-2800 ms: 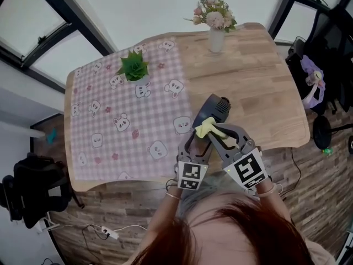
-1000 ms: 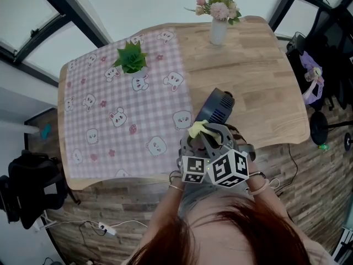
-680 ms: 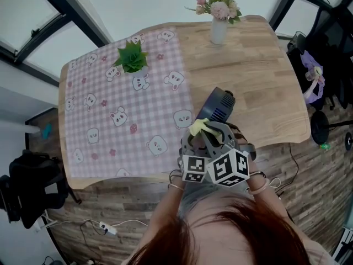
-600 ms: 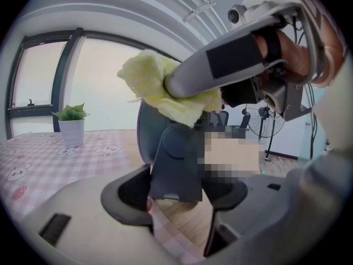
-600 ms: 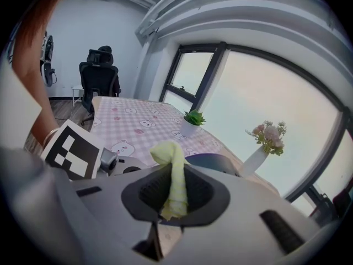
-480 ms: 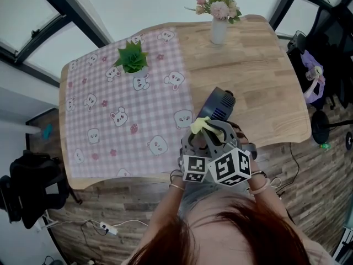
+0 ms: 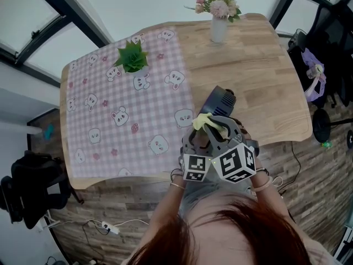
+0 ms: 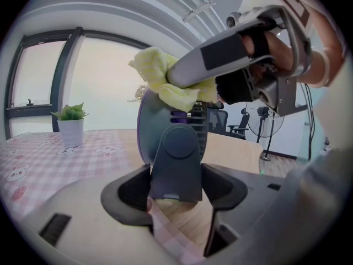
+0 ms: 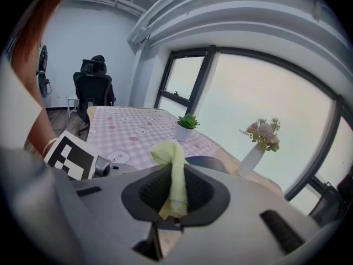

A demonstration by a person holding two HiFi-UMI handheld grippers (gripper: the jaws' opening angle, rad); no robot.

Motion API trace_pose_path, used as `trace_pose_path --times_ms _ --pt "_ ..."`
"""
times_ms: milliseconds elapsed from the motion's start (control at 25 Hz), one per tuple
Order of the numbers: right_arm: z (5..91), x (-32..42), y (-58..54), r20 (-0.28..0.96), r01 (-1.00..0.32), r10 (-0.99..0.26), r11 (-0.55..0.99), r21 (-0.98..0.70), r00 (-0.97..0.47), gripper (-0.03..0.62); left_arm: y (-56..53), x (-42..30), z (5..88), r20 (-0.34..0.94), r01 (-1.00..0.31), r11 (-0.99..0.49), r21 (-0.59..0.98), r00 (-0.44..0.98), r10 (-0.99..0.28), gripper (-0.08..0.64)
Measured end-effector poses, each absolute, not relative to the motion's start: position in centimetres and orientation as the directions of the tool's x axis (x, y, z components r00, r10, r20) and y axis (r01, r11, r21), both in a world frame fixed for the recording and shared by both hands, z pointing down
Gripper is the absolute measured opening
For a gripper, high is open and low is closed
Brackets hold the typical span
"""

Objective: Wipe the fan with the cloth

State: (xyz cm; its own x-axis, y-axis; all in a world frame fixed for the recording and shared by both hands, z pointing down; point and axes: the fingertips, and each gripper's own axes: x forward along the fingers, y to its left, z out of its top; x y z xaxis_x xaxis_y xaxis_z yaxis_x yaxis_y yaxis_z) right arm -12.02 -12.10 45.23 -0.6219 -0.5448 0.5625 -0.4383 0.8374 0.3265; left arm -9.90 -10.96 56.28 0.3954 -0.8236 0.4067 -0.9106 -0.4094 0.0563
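Two grips | left tool (image 8: 175, 191) clamps fan (image 8: 177, 148) | right tool (image 9: 175, 195) pinches cloth (image 9: 172, 152), slid farther right

Your cloth (image 7: 205, 122) is pale yellow, your fan (image 7: 221, 102) dark grey-blue. At 10 o'clock of the fan lies a pink-and-white gingham tablecloth (image 7: 110, 95) with a bear print; at 12 o'clock, pink flowers (image 7: 217, 8) stand in a white vase (image 7: 219, 31).

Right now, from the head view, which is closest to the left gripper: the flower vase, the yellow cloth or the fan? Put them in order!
1. fan: its stand is clamped between the jaws of the left gripper.
2. yellow cloth: just above, pressed on the fan's top.
3. flower vase: far off, at the table's far edge.
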Motion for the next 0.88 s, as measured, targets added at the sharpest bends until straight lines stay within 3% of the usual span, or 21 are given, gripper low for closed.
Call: trace_pose_path --times_ms 880 --pt "43.8 -10.6 -13.9 0.501 -0.557 -0.580 0.803 0.214 -0.643 0.049 -11.0 -9.8 56.3 0.419 -0.911 -0.407 0.067 0.396 -0.817 0.281"
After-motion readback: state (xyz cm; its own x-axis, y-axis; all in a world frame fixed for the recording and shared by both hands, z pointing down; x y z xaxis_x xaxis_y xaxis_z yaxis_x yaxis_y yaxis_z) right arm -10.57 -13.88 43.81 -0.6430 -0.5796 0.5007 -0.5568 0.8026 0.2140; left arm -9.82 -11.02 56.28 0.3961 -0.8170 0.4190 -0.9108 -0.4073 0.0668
